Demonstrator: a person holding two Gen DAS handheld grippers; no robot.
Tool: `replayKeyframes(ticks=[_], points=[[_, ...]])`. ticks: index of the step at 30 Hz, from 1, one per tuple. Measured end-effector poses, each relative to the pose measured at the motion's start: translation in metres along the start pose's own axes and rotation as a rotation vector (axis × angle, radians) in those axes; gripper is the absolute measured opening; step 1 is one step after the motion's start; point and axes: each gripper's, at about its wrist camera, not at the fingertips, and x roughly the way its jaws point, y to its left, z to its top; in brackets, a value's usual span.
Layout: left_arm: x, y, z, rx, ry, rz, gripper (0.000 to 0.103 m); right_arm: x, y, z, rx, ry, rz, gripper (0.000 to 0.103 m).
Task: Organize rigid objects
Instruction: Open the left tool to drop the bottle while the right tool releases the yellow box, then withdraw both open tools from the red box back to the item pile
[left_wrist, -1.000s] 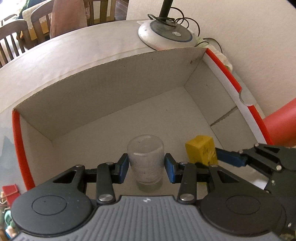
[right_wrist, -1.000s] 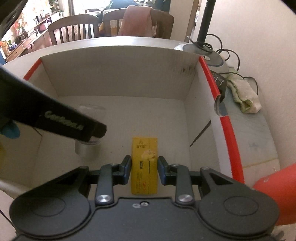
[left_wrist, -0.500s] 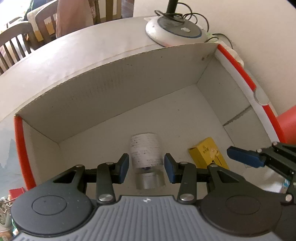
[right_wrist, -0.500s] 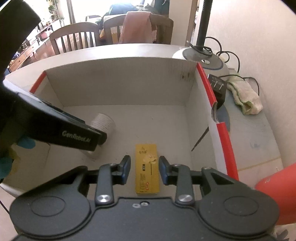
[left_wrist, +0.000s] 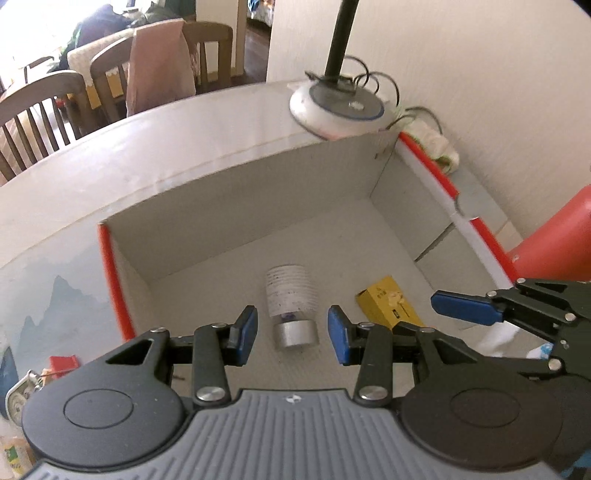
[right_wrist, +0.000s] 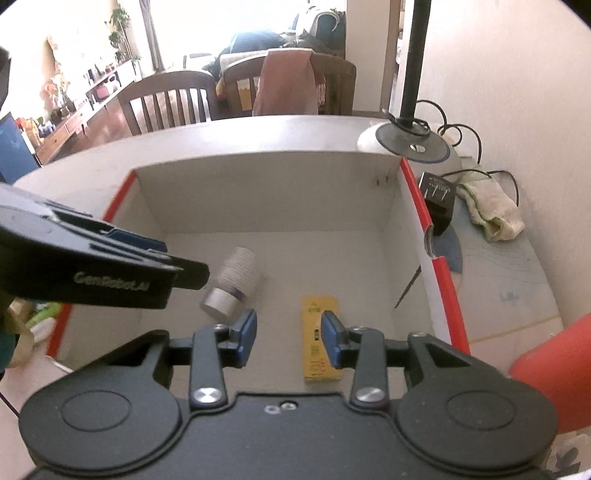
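Left gripper (left_wrist: 291, 330): fingers spread, nothing between the blue pads (left_wrist: 245, 328), raised above the box floor. Seen through the gap, well below: a small jar (left_wrist: 291, 308) on its side on the floor of the cardboard box (left_wrist: 236, 210), silver cap (left_wrist: 295, 332) toward the camera, pale ribbed body pointing at the far wall. Not touching either pad.

Right gripper (right_wrist: 289, 338): fingers likewise spread, holding nothing, also raised over the box. Below and behind its right pad (right_wrist: 330, 338), flat on the box floor: a yellow carton (right_wrist: 319, 343), long side running away from the camera. No contact visible between pad and carton.

From the right wrist view, jar (right_wrist: 231, 286) to the left of the carton, a clear strip of floor between them, both in the near half of the box (right_wrist: 266, 192). Left gripper (right_wrist: 140, 240) crossing the left of that view, above the jar. From the left wrist view, carton (left_wrist: 391, 306) to the right of the jar, right gripper (left_wrist: 461, 306) above and just beyond it.

Around the box: red-edged rims left and right, a grey tabletop (left_wrist: 110, 166), a round lamp base (left_wrist: 338, 107) with black pole and cables behind the far right corner, a black adapter (right_wrist: 437, 201) and a crumpled cloth (right_wrist: 491, 210) by the wall, a red cylinder (right_wrist: 550, 373) at the right edge, wooden chairs (right_wrist: 170, 103) beyond the table.
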Motion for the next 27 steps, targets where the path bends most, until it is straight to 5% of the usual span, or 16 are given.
replayKeyframes(ticks=[14,27], points=[[-0.076,0.016,-0.041,0.008,-0.145,-0.050,0.041,-0.055,0.035,-0.013,-0.003,-0.100,0.051,0.049],[-0.152,0.052,-0.104,0.018,-0.271,-0.014,0.041,-0.091,0.090,-0.032,0.009,-0.176,0.077,0.065]])
